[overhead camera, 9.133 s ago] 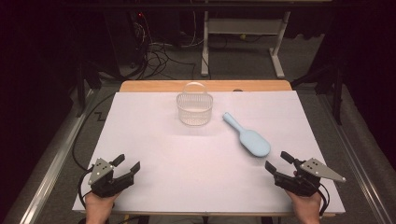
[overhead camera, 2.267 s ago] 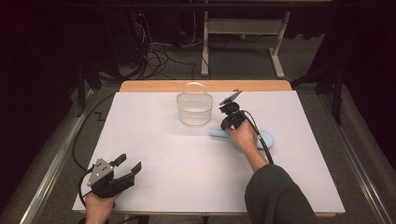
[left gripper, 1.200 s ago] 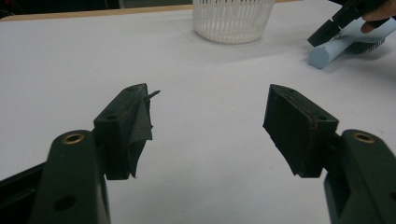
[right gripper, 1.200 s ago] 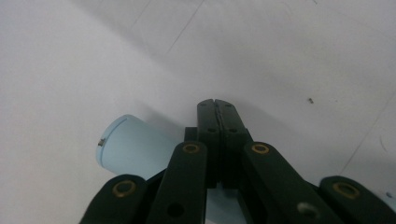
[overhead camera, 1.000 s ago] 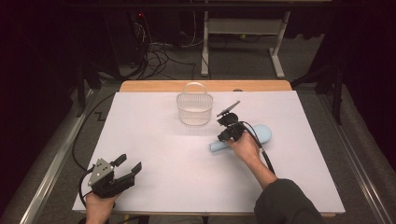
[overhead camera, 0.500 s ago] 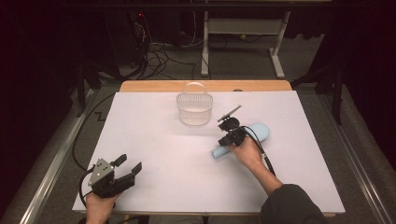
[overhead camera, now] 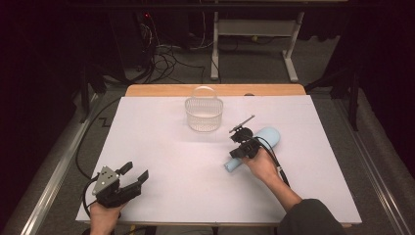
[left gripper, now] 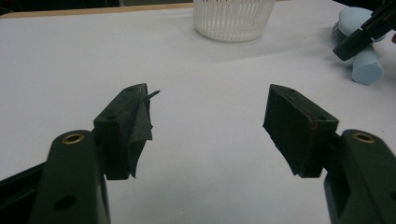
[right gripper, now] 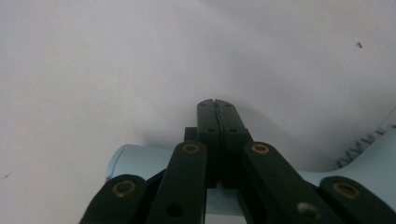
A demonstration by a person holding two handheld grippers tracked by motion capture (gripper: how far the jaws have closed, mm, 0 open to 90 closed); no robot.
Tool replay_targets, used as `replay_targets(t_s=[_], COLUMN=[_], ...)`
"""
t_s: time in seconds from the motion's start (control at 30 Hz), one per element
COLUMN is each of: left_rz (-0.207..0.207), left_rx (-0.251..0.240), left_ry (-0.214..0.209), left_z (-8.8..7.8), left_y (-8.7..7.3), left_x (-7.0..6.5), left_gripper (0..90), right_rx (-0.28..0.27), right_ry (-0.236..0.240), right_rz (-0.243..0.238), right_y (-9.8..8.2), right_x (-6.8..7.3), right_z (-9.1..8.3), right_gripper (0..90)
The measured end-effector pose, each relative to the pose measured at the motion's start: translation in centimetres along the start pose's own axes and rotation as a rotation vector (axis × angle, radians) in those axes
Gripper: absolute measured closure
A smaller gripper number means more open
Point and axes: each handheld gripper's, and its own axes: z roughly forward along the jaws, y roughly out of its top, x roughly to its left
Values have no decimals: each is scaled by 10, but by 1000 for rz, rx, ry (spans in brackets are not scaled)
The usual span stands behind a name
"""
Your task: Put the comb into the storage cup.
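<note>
While the right gripper (overhead camera: 241, 147) is lowered over the pale blue brush (overhead camera: 254, 147), its jaws are pressed flat together with nothing between them; in the right gripper view the closed tips (right gripper: 217, 112) lie just above the brush handle (right gripper: 140, 161), which passes beneath them. Whether the jaws touch the handle cannot be told. The brush lies on the white table (overhead camera: 171, 161), right of centre, its handle end pointing toward the near left and its broad bristled head toward the far right. The person's right hand (overhead camera: 264, 166) carries this gripper, with the cable trailing back along the sleeve.

The left gripper (overhead camera: 128, 182) sits at the near left corner of the table, well apart from the brush. In the left gripper view its jaws stand moderately apart, holding nothing, above bare table surface.

A white slatted basket (overhead camera: 204, 113) stands upright at the far middle of the table, near the brush but apart from it.
</note>
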Motion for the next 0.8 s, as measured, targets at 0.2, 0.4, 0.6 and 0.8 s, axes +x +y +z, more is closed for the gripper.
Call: replay_targets(t_s=[0.2,0.4,0.6,0.8], left_rz=[1,-2,0,-1], left_rx=[2,1,1,1], left_ry=[1,1,1,2], left_z=[0,0,0,0], left_y=[0,0,0,0], left_x=[0,0,0,0], left_gripper=[326,326,326,326], right_rx=[-7,-5,-5,-1], right_ry=[6,10,17,16], right_rz=[-2,-3,-22,-38], right_y=[-6,-10,-18,-26], right_x=[2,4,6,7], right_z=[-2,-4,-6,-10], right_gripper=[900,900,900,900])
